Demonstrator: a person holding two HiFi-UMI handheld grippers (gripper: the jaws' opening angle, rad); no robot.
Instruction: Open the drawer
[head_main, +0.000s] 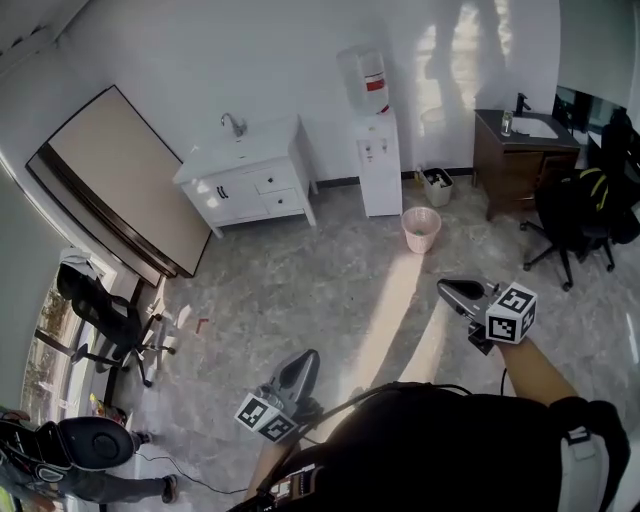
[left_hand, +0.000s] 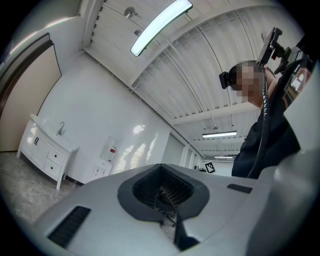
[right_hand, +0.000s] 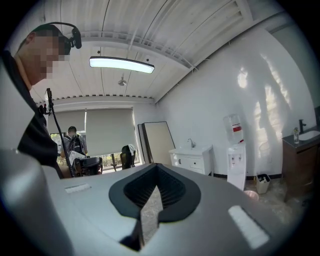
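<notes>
My left gripper (head_main: 308, 357) and right gripper (head_main: 445, 288) both have their jaws pressed together, holding nothing. Bare grey floor (head_main: 330, 290) lies wide open ahead. The drawer (head_main: 272, 181) sits in the white sink cabinet (head_main: 215, 165) against the far wall, well apart from me; a pink bin (head_main: 421, 229) stands near the water dispenser (head_main: 379, 165).

black top (head_main: 440, 445), grey left hand-held gripper (head_main: 306, 360)

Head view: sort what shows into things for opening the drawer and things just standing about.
For the job: white drawer cabinet, left gripper, right gripper.
Standing about: water dispenser, pink bin, dark sink cabinet, black chair, leaning board.
</notes>
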